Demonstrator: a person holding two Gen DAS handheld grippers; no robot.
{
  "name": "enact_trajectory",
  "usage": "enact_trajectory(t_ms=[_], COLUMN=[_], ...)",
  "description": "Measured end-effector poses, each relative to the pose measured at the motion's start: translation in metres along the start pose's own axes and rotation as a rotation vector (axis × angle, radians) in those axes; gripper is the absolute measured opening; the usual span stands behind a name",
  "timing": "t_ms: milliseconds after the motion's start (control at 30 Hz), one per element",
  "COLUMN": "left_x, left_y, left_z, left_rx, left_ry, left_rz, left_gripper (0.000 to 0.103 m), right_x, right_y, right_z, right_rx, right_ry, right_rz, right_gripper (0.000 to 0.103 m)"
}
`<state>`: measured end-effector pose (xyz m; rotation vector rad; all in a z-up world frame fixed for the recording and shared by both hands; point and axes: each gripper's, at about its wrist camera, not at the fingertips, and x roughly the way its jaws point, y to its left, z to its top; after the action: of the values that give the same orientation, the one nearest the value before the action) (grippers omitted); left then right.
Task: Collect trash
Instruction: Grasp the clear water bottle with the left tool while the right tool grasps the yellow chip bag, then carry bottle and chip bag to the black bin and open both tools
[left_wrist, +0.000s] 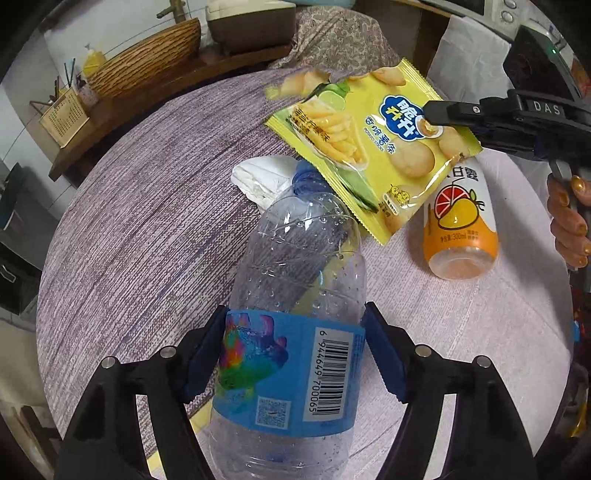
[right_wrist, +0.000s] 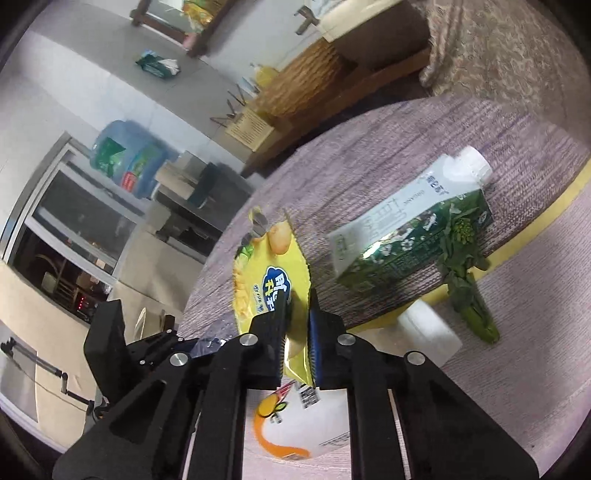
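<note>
My left gripper (left_wrist: 295, 350) is shut on a clear plastic water bottle (left_wrist: 295, 295) with a blue label, held above the table. My right gripper (right_wrist: 299, 317) is shut on a yellow chip bag (right_wrist: 269, 280), lifted off the table; in the left wrist view the right gripper (left_wrist: 430, 118) holds the bag (left_wrist: 369, 147) just beyond the bottle's cap. An orange-and-white juice bottle (left_wrist: 461, 225) lies on the table under the bag and shows below my right gripper (right_wrist: 295, 421). A crumpled white tissue (left_wrist: 262, 177) lies behind the water bottle.
A green-and-white milk carton (right_wrist: 410, 229) lies on the round table's purple cloth (left_wrist: 147, 221). A green vegetable stalk (right_wrist: 469, 295) and a white cap-like object (right_wrist: 428, 328) lie beside it. A wooden bench with a basket (left_wrist: 147, 59) stands behind the table.
</note>
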<state>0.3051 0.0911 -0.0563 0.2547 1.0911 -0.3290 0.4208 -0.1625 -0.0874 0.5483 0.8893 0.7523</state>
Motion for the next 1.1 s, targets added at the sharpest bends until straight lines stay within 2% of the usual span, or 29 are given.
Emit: enact_trajectory(t_ms=[367, 567, 733, 867, 1100], left_x=[-0.039, -0.066, -0.074, -0.073, -0.051], left_y=[0.012, -0.008, -0.054, -0.101, -0.202], left_z=[-0.042, -0.048, -0.041, -0.025, 0.016], left_rx=[-0.148, -0.159, -0.115, -0.042, 0.064], left_ry=[-0.14, -0.239, -0.301, -0.326, -0.306], left_rz=[-0.084, -0.136, -0.199, -0.275, -0.419], left_gripper=[0.071, 0.071, 0.071, 0.071, 0.071], right_x=[-0.057, -0.107, -0.163, -0.209, -0.288], right_y=[0.043, 0.05, 0.041, 0.016, -0.041], right_z=[-0.028, -0.052, -0.076, -0.097, -0.14], right_rx=[-0.143, -0.173, -0.202, -0.169, -0.097], right_ry=[-0.133, -0.23, -0.34, -0.416, -0.55], right_rz=[0.019, 0.013, -0.061, -0.139, -0.368], right_gripper=[0.006, 0.006, 0.006, 0.006, 0.006])
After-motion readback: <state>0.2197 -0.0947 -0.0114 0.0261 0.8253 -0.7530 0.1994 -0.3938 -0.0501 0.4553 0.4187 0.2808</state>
